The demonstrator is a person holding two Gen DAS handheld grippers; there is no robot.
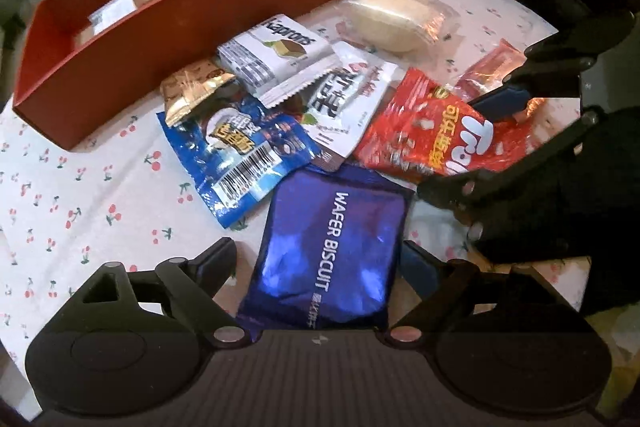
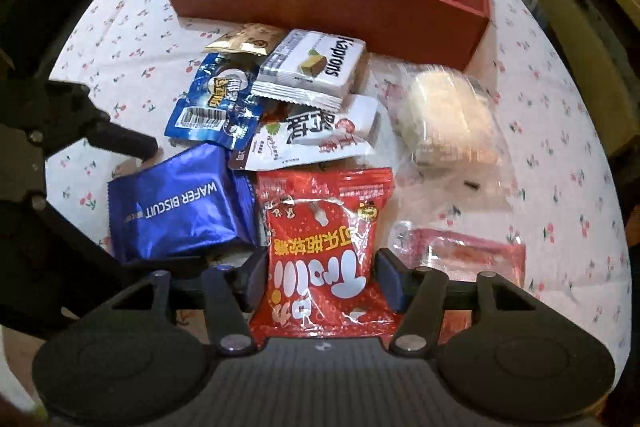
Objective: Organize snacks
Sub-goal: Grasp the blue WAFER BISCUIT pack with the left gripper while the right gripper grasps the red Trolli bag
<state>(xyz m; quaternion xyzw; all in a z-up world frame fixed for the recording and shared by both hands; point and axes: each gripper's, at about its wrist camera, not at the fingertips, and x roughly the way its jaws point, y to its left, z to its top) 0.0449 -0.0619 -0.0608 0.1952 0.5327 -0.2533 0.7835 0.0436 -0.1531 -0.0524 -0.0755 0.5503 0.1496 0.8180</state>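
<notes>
A pile of snack packets lies on the cherry-print tablecloth in front of a red box. My left gripper is open, its fingers on either side of the blue wafer biscuit packet. My right gripper is open, its fingers on either side of the red Trolli gummy bag. The right gripper also shows in the left wrist view. Neither packet looks lifted.
The pile holds a white Kaprons packet, a blue bar-coded packet, a white packet, a gold packet, a clear-wrapped pastry and a red-clear packet. The box holds a few snacks.
</notes>
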